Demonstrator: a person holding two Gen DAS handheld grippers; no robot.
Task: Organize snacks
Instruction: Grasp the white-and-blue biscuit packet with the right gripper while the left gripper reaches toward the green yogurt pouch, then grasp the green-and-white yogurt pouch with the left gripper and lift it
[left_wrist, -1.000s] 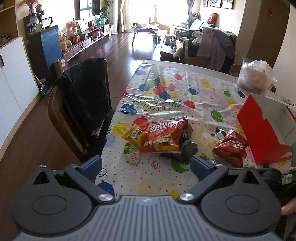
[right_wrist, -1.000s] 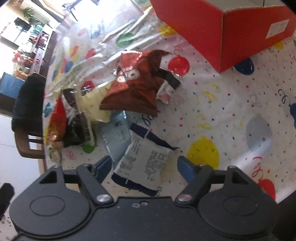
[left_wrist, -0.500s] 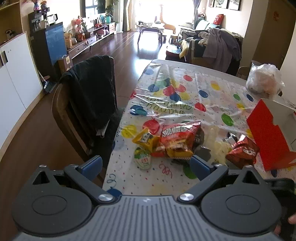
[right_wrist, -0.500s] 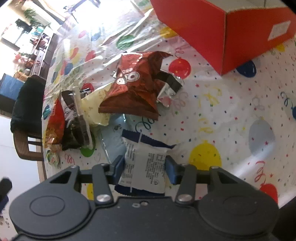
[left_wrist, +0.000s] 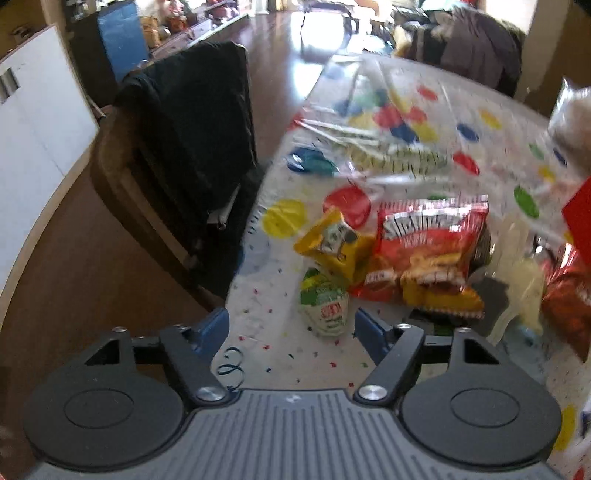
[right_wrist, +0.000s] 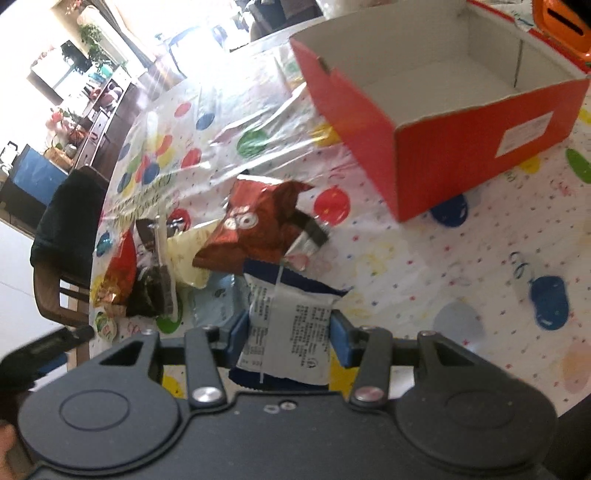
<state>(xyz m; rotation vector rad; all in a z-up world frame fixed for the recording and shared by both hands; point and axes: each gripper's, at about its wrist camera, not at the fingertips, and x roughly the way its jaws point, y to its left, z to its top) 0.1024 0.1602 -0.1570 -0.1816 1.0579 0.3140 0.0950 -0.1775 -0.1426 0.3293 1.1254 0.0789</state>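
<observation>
Gripping a light, crinkly white snack packet (right_wrist: 288, 325) by its middle, the right tongs (right_wrist: 288, 334) clamp it; the left tongs (left_wrist: 291, 326) are closing, empty, around a soft green pouch (left_wrist: 325, 306), lower centre.

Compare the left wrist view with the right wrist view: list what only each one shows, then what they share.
Only the left wrist view: the left gripper, its jaws closing around but not yet touching the small green-and-white packet, and the yellow snack bag.

Only the right wrist view: the right gripper clamped on a white-and-blue packet, and the white, empty inside of the red box.

Both: the balloon-print tablecloth, the large red chip bag and the dark jacket on the chair.
</observation>
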